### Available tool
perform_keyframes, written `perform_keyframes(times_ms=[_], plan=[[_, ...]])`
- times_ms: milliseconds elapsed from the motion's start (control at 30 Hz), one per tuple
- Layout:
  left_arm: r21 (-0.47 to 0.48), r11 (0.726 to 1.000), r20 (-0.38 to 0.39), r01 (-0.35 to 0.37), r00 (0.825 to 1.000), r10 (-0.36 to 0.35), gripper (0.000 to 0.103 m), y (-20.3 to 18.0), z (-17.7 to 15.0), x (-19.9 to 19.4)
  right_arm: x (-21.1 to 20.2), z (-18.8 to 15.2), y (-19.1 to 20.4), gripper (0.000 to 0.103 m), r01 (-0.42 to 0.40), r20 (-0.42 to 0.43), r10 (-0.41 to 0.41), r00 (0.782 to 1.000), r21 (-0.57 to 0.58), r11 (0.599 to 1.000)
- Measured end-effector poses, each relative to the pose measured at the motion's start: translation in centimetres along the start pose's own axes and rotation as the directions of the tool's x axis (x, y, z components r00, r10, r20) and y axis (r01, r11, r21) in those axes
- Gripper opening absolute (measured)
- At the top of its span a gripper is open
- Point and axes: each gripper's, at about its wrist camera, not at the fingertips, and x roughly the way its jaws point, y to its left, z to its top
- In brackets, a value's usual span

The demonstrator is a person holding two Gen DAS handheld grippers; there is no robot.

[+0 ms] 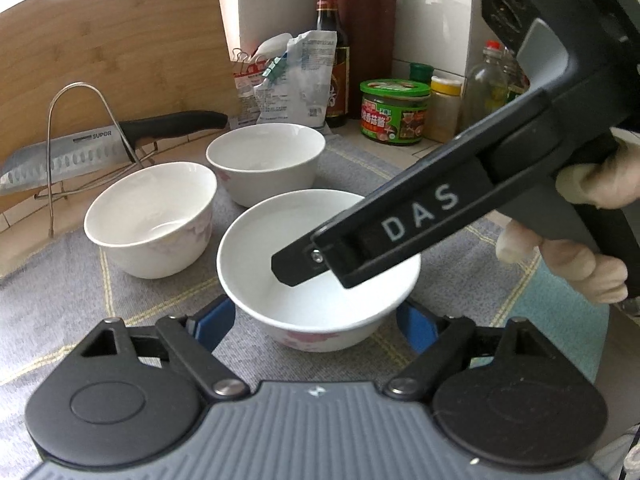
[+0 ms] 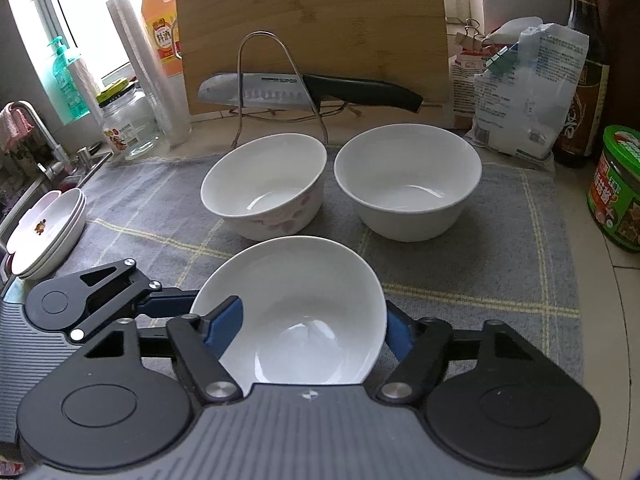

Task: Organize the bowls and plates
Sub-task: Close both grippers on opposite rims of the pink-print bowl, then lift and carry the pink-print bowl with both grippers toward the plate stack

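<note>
Stacked plates point(image 2: 48, 232) at far left, on the edge of the grey checked cloth point(image 2: 520, 240), close to a sink tap point(image 2: 36, 128). Just right of them, left gripper point(image 1: 320, 320) reaching in, blue pads point(image 1: 218, 318) pinching the lower wall of the near bowl point(image 2: 300, 276) from both sides. Near bowl white, pink flowers on its outside, upright on the cloth at front centre, nothing seen inside. Right gripper point(image 2: 312, 328) over the same bowl, spread wide: one pad above the rim on the bowl's left, the other outside the right wall and partly hidden by the rim; contact not clear. In the left wrist view, one black finger of it hanging over the bowl's inside, a person's hand point(image 1: 580, 240) on the handle at right. Further back, flowered bowl point(image 2: 264, 184) and then plain bowl point(image 2: 408, 180), side by side, close but apart, both upright. Behind those, knife point(image 2: 280, 88) lying across a wire rack point(image 2: 244, 80) before a leaning bamboo board point(image 2: 312, 12). Further right, clipped bags point(image 2: 528, 80), dark bottle point(image 2: 588, 80), green jar point(image 2: 620, 192) off the cloth.
</note>
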Motion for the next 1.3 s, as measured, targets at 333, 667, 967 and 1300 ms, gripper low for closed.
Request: perform_keyframes(times_ms=[333,667,967,1300], plan=[[-0.003,1.0,-0.003,0.003,1.0,-0.003,0.087,0.0,0.0,-0.3,-0.4,0.1,0.7,0.077,0.006,-0.003,-0.006,1.0,-0.024,1.0],[-0.018,1.0,-0.005,-0.013,1.0,0.013,0.087,0.9,-0.8,-2.5,-0.9,0.0,2.5,0.077,-0.025,-0.006,0.025,1.0,-0.048,0.999],[-0.042,0.998,-0.015,-0.055,0.998,0.054,0.087,2.4,-2.0,-5.0,-0.4,0.3,5.9,0.077,-0.068,-0.018,0.067,0.998,-0.089,0.994],[-0.068,0.993,-0.021,-0.093,0.996,0.092,0.087,4.8,-3.6,-7.5,0.9,1.0,9.5,0.077,-0.11,-0.037,0.106,0.994,-0.127,0.986]])
